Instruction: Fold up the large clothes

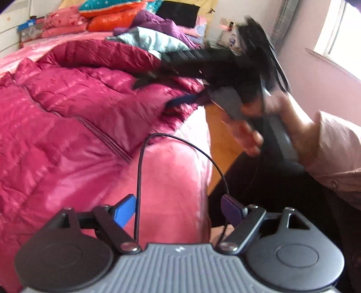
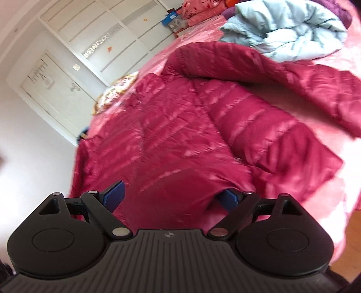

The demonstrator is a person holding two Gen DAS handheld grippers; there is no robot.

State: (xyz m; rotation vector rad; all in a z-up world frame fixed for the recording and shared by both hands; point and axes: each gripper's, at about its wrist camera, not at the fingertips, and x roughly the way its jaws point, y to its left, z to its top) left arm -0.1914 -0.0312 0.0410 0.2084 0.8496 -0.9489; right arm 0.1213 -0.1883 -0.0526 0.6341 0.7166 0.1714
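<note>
A magenta quilted down jacket (image 1: 74, 108) lies spread on the pink bed cover (image 1: 171, 171), zipper side up. In the right wrist view the jacket (image 2: 180, 126) fills the middle, one sleeve stretching off to the right. My right gripper (image 2: 172, 198) stands wide open at the jacket's near hem, with fabric bulging between the blue pads (image 2: 114, 197) and part of the right pad covered. From the left wrist view, that right gripper (image 1: 158, 92) reaches over the jacket's right edge, held by a hand (image 1: 248, 135). My left gripper (image 1: 178, 210) is open above bare bed cover, holding nothing.
A light blue jacket (image 2: 286, 29) and a purple garment (image 1: 158, 22) lie heaped at the far end with orange and pink pillows (image 1: 110, 20). A black cable (image 1: 140, 180) loops between the left fingers. Wooden floor (image 1: 221, 135) lies right of the bed, white wardrobe doors (image 2: 90, 56) left.
</note>
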